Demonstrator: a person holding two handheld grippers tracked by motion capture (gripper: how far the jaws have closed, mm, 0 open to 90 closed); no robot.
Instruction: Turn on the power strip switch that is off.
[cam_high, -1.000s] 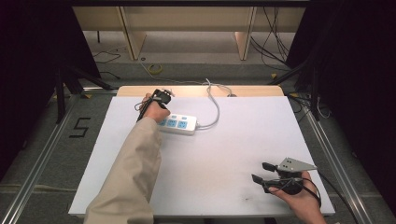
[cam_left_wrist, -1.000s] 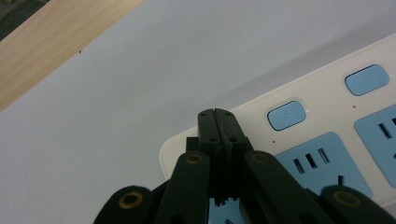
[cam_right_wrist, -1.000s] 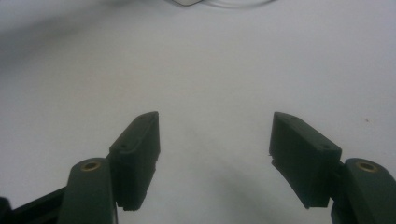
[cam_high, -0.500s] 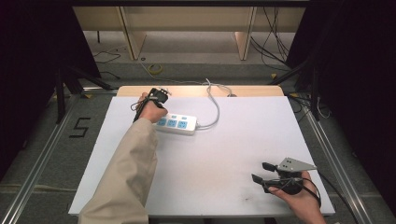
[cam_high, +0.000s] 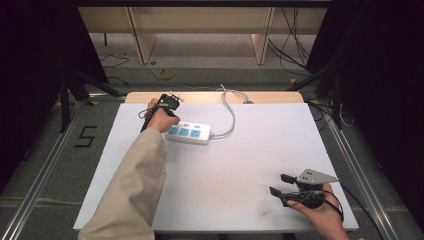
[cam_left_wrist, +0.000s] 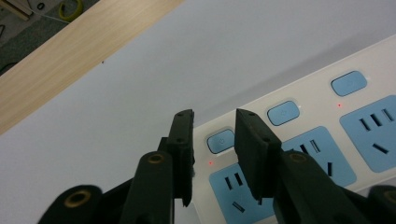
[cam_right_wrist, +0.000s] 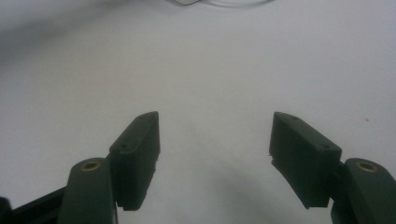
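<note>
A person's left arm, in a beige sleeve (cam_high: 134, 185), is reaching from the bottom left across a white table (cam_high: 250, 150) toward its far left corner. The left gripper (cam_left_wrist: 214, 122) is hovering over the left end of a white power strip (cam_high: 189, 133). Its jaws have just been opening and are standing a small way apart with nothing between them. In the left gripper view they are framing a small blue switch (cam_left_wrist: 220, 141) on the strip, with a tiny red light glowing beside it and blue sockets below.

The power strip is lying flat near the table's far edge, left of centre, its white cable (cam_high: 227, 107) looping away toward the back and off the table.

Well apart from it, at the near right corner, the right gripper (cam_high: 282, 184) is resting in the person's hand just above the table. Its jaws are standing wide open and empty, pointing left over bare white surface.
</note>
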